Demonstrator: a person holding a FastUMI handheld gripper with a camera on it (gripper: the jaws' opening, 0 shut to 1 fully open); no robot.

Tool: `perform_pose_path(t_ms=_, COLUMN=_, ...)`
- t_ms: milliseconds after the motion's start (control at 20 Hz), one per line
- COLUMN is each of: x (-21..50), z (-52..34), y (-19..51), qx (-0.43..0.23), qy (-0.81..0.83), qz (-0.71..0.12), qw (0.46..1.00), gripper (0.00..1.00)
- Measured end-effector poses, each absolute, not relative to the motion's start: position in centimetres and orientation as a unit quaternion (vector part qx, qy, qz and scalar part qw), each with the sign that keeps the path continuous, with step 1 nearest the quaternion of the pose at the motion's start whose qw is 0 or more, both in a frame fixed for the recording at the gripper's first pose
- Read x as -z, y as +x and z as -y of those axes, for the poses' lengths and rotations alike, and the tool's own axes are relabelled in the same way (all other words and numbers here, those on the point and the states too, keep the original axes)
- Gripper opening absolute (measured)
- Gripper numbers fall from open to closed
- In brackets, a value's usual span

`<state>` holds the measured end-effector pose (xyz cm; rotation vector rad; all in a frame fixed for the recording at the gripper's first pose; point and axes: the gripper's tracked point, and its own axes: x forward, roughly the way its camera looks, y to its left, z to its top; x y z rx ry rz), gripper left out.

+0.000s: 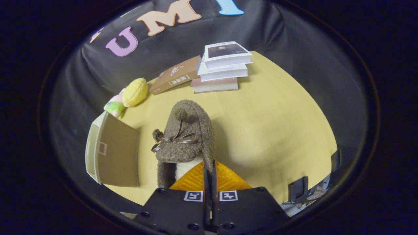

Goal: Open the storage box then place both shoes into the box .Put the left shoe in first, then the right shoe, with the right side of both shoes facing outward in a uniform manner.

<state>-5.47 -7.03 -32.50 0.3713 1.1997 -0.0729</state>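
Note:
A brown fuzzy shoe (186, 137) with a ribbon bow and pom-poms lies just ahead of my fingers, toe pointing away. My gripper (210, 173) is shut on the rim of its opening, the two fingers pressed close together on the fuzzy edge beside the pale lining. The storage box (112, 153) stands left of the shoe on the yellow table (277, 130). It has a cream body and a brown front panel with a small square pull. I cannot tell whether the panel is swung open.
A stack of three books (222, 67) and a brown book (174, 78) leaning against it lie at the table's far end. A yellow plush (134, 92) and a small pink-green toy (114, 106) sit beyond the box. Black cloth walls surround the table.

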Motion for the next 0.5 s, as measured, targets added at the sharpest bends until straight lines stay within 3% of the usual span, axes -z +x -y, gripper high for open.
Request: perform_pose_path(t_ms=500, x=26.6, z=-3.1, y=-2.2, qx=-0.015, qy=0.182, qz=-0.531, qw=0.828, gripper=0.04)
